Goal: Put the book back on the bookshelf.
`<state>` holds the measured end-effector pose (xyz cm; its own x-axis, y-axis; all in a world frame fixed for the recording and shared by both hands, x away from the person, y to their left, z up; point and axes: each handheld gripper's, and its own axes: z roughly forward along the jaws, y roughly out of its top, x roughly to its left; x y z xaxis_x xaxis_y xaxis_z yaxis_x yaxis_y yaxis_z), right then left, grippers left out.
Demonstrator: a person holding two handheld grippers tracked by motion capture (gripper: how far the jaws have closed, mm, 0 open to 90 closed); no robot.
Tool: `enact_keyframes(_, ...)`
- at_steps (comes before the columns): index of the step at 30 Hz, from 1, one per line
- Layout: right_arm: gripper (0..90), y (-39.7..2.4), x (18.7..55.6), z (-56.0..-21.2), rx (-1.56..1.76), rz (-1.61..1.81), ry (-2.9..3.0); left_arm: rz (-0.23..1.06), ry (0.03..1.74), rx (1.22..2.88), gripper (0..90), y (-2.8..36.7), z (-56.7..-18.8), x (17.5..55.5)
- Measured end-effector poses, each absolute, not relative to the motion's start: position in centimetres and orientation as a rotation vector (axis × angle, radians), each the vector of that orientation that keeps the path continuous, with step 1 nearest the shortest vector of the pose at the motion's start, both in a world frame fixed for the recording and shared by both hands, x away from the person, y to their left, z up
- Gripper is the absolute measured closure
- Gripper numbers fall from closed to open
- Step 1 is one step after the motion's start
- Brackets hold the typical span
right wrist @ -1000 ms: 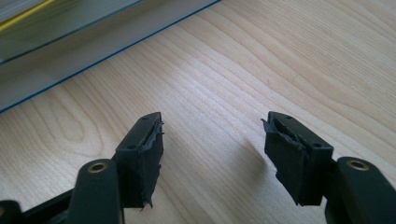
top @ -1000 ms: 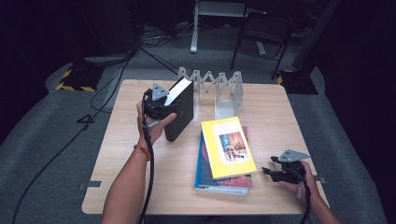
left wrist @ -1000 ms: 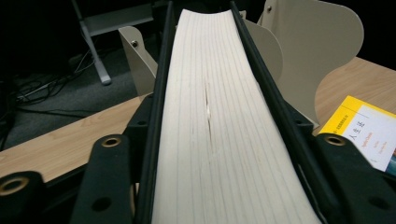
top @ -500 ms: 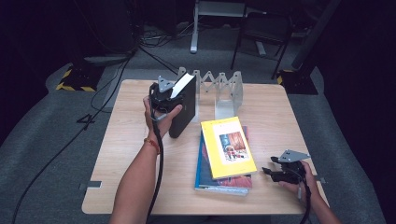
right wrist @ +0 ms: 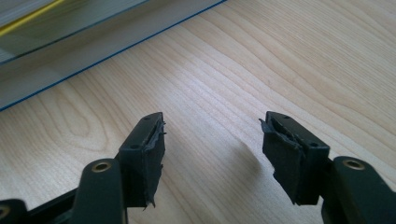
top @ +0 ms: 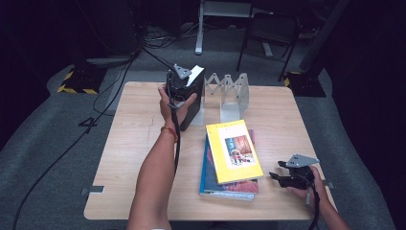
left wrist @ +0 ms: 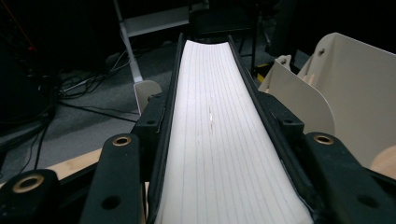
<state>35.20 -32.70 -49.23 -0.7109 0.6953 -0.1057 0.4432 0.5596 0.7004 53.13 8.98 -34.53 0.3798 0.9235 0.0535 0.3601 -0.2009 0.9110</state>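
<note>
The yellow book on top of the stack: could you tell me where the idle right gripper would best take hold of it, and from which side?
Probably the yellow book is best gripped at its right long edge, approached level from the right, where the open right gripper already rests on the table. The book lies flat on the stack, so only its thin edges offer purchase, and that side seems to overhang the books below.

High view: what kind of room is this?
Probably a lab or studio for recording: a lone wooden table on grey carpet, cables trailing across the floor, and black-and-yellow hazard tape near dark equipment.
</note>
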Motion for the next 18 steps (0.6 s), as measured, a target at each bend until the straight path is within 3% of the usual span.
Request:
enact_keyframes(8, 39.2, -32.8, 35.0, -49.2, 0.928, 0.950, 2.420, 0.884, 1.181, 1.678, 51.9, 8.2, -34.4, 54.3)
enact_keyframes(18, 39.4, -32.6, 35.0, -49.1, 0.903, 0.942, 2.425, 0.884, 1.196, 1.651, 51.4, 8.4, -35.4, 55.1)
